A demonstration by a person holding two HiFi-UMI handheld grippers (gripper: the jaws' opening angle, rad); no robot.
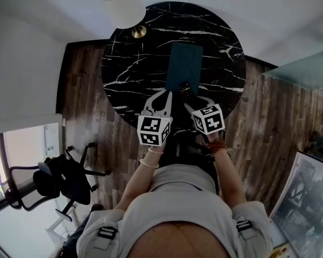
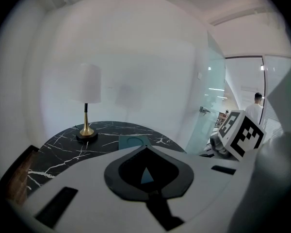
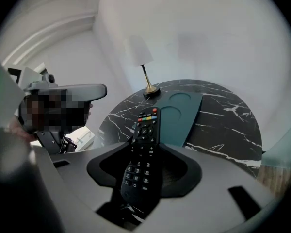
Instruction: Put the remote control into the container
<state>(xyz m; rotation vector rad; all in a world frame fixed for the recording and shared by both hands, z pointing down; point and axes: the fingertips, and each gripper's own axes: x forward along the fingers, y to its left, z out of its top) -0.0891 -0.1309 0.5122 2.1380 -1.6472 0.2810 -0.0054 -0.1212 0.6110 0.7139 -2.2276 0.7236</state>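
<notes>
Though probably light and stiff, slim black plastic remote control (image 3: 144, 125), clamped across its long edges by right gripper (image 3: 148, 148), looks slick; left gripper (image 2: 145, 148) closed, empty.

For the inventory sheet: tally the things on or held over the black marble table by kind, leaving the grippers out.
remote control: 1
teal container: 1
lamp: 1
Total: 3
</notes>
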